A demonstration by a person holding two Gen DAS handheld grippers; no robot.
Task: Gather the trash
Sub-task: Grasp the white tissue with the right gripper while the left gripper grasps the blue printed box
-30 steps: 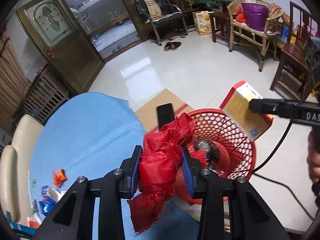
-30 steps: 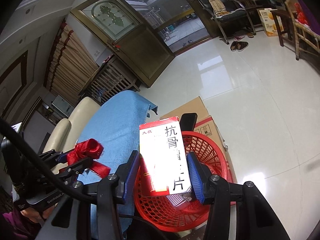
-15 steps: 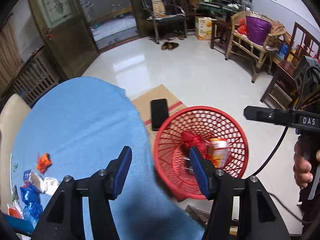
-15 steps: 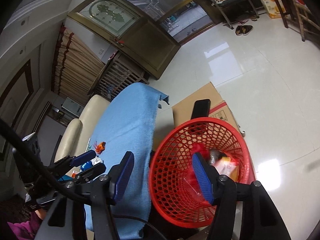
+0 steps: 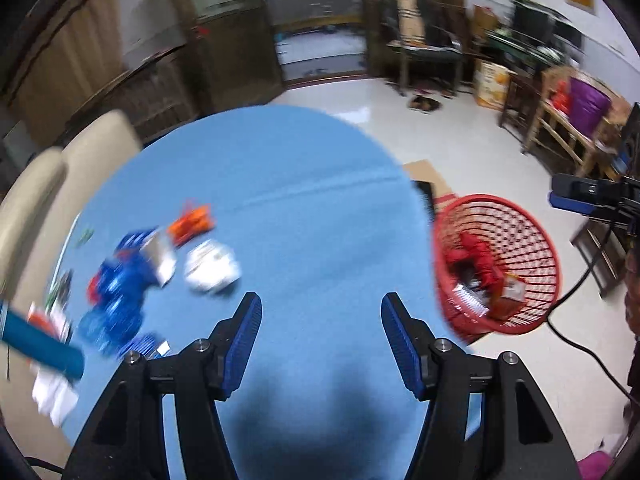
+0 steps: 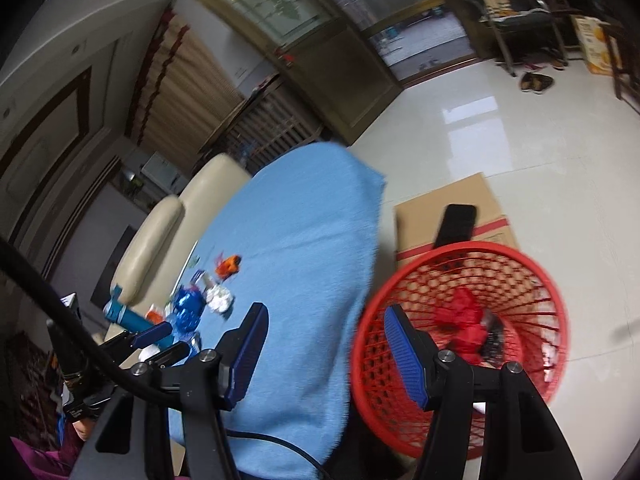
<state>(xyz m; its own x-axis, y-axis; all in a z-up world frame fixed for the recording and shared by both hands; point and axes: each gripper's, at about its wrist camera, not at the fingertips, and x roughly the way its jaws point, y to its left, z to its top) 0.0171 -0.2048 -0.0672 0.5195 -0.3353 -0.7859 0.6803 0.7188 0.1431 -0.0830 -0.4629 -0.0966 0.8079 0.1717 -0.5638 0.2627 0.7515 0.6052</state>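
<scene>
My left gripper [image 5: 320, 300] hangs over the blue tablecloth [image 5: 300, 180]; its jaws are opening and nothing is between them. Blurred trash lies to its left: an orange scrap [image 5: 192, 220], a crumpled white piece [image 5: 212, 268] and blue wrappers [image 5: 120, 280]. The red mesh basket [image 5: 520, 208] stands off the table's right edge, with a red cloth bundle [image 5: 476, 256] and a small carton [image 5: 510, 292] inside. My right gripper [image 6: 326, 308] is open and empty, straddling the table edge and the basket [image 6: 460, 246]. The red cloth bundle [image 6: 460, 312] also shows in the right wrist view.
A teal tube [image 5: 40, 344] lies at the table's left edge. A cardboard box [image 6: 440, 200] with a black phone [image 6: 456, 224] on it sits behind the basket. Cream chairs [image 5: 32, 200] stand at the far left. A black cable [image 5: 580, 344] runs across the floor.
Both grippers let go of their loads over the basket: the red cloth and the printed carton now lie inside it. Both then swung left toward the table, the left one farther.
</scene>
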